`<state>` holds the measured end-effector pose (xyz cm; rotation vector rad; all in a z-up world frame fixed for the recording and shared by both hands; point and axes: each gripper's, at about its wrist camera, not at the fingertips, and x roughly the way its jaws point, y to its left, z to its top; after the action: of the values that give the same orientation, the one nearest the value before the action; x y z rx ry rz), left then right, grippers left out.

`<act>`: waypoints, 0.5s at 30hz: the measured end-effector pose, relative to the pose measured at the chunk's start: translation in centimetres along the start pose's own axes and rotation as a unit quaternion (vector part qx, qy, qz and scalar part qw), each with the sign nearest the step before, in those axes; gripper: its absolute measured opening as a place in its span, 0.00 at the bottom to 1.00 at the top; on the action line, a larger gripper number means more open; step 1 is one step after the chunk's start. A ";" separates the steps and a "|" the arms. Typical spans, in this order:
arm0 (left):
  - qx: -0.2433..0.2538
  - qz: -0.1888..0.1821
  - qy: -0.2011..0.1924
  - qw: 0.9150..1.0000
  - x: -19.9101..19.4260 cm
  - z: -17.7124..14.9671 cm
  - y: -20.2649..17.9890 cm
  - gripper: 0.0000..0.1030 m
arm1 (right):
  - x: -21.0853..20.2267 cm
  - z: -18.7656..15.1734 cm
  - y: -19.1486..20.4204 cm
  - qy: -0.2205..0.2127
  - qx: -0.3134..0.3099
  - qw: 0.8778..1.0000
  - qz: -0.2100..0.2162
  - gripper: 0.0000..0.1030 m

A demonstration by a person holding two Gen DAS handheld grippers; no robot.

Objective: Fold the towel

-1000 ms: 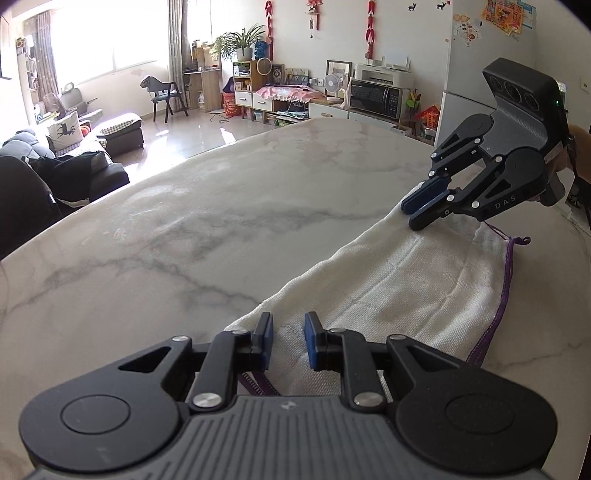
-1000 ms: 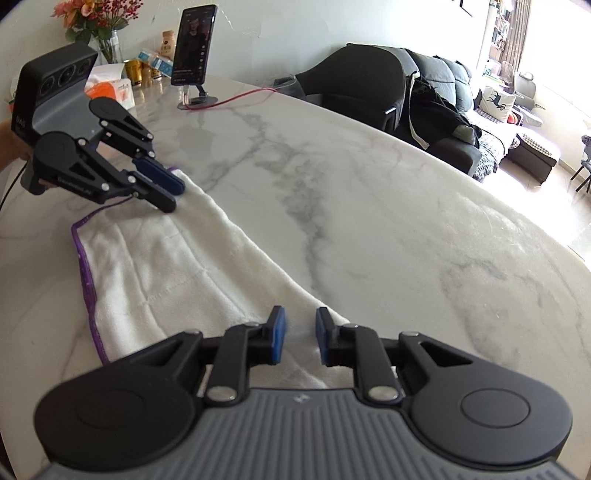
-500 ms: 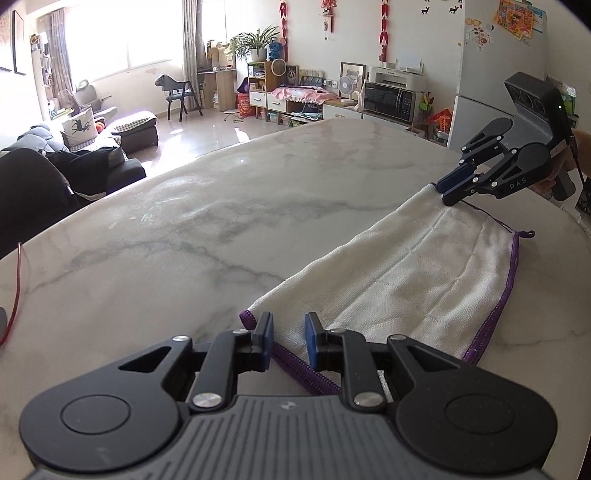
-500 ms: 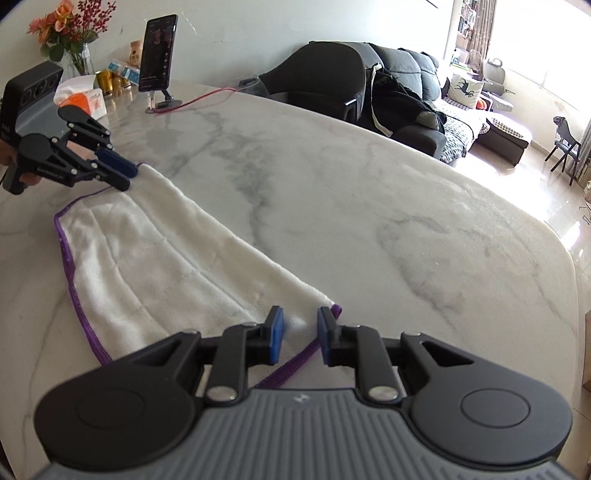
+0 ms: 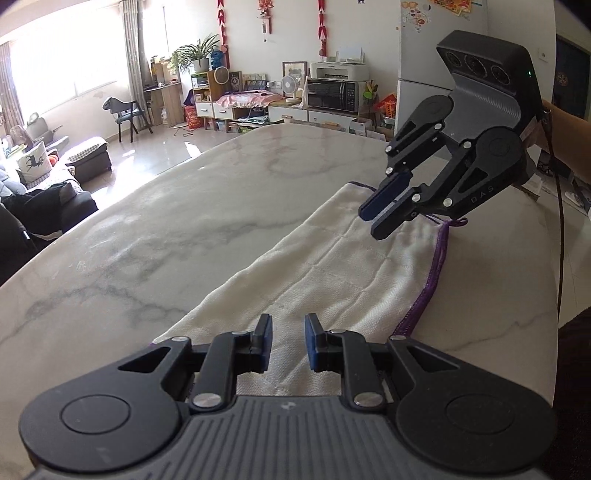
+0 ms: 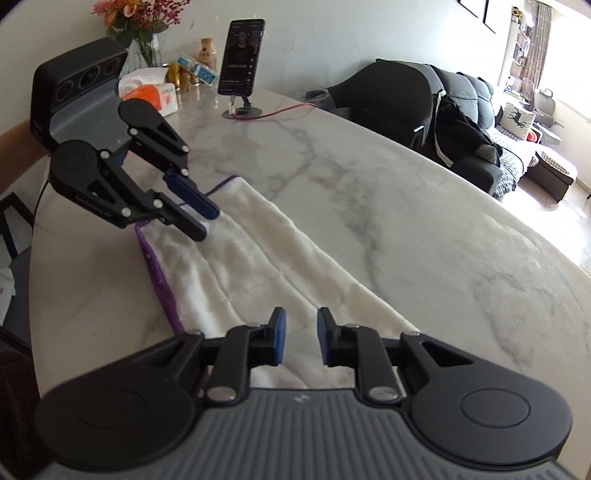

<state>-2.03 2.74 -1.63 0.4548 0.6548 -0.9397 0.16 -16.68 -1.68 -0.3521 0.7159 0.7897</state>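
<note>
Two grippers work over one towel [image 5: 332,273], which lies folded into a long white band with a purple hem on the marble table [image 5: 155,236]. Nearest in the left wrist view, the left gripper [image 5: 288,345] hovers over one end of the band, its blue-padded fingers parted with cloth visible in the gap and nothing pinched. Farther along, the right gripper [image 5: 386,218] hangs above the opposite end; seen from this side its two fingers look close together, but whether they pinch anything cannot be told here. The right wrist view settles it: the right gripper [image 6: 299,341] has its pads standing apart over the cloth, empty. That view also shows the left gripper [image 6: 205,221] from outside, its fingertips low over the towel [image 6: 258,258] near the purple corner.

Only the right wrist view shows one phone [image 6: 240,55] upright on a stand with a red cable, one tissue box [image 6: 151,92] and one vase of flowers [image 6: 140,22] at the far table edge. Only the left wrist view shows one microwave [image 5: 332,94] and one printer [image 5: 338,70] across the room.
</note>
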 end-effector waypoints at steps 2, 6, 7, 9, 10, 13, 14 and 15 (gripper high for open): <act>0.008 -0.009 0.005 1.000 0.2 -0.1 -0.5 0.19 | 0.6 0.7 1.2 -0.001 -0.011 1.000 0.024 0.20; 0.014 -0.019 0.015 1.000 0.4 -0.7 -0.9 0.19 | 1.4 1.0 2.3 0.006 -0.023 0.999 0.041 0.20; 0.013 -0.021 0.018 1.000 0.4 -0.8 -0.9 0.19 | 1.6 1.0 2.5 0.008 -0.025 0.999 0.043 0.19; 0.014 -0.023 0.020 0.999 0.6 -1.1 -0.9 0.19 | 1.9 1.0 2.8 0.012 -0.029 0.998 0.048 0.19; 0.014 -0.025 0.023 0.999 0.7 -1.2 -0.9 0.19 | 2.0 1.0 2.9 0.014 -0.031 0.998 0.050 0.19; 0.022 -0.031 0.029 0.999 1.1 -1.7 -1.1 0.19 | 2.4 1.0 3.4 0.021 -0.036 0.998 0.057 0.19; 0.025 -0.031 0.031 0.999 1.2 -1.9 -1.2 0.19 | 2.6 1.0 3.6 0.023 -0.038 0.997 0.059 0.19; 0.023 -0.033 0.029 0.999 1.3 -2.1 -1.2 0.19 | 2.7 1.0 3.7 0.025 -0.040 0.997 0.061 0.19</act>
<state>-3.09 2.63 -4.11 0.5065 0.7058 -1.0079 -0.86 -12.27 -3.00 -0.4042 0.7599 0.9296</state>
